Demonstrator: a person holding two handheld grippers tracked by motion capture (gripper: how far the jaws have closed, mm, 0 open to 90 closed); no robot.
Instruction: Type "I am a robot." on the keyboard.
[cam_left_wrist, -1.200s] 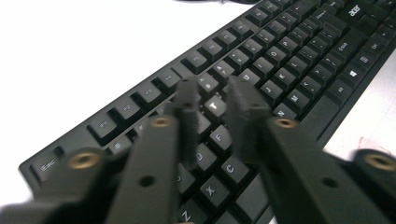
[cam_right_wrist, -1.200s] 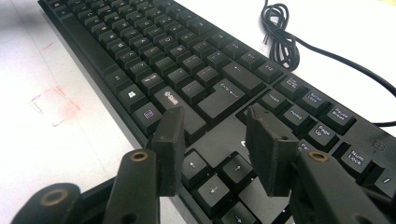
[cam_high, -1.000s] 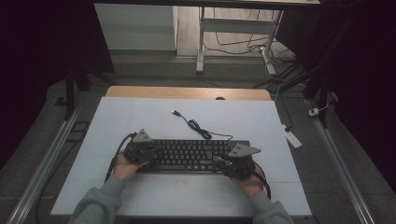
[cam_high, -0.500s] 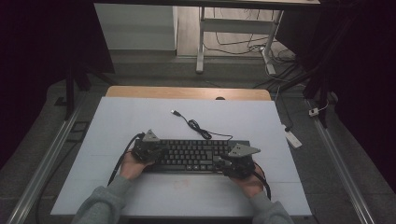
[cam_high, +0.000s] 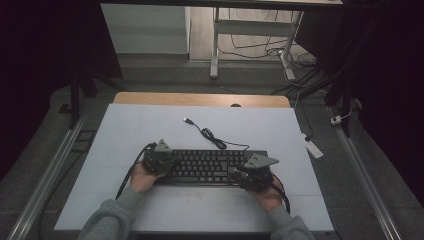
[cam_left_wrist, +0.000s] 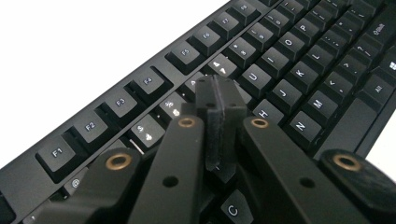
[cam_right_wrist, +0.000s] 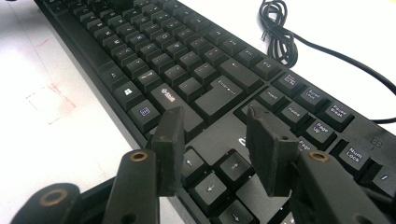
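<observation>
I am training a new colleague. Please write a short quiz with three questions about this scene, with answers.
1. True or false: the left gripper has its jaws shut.
2. Over which keys does the right gripper hover? A) arrow keys B) function keys C) space bar
3. What lies on the table behind the keyboard?

Key:
1. True; they meet above the letter keys.
2. A.
3. The keyboard's loose cable, its plug unconnected.

Keyboard (cam_high: 212, 166) lies on the table (cam_high: 150, 125) between my two grippers: my left gripper (cam_high: 159, 161) over its left end, my right gripper (cam_high: 253, 175) over its right end. Its cable (cam_high: 210, 135) trails beyond both, plug farthest from me.
</observation>
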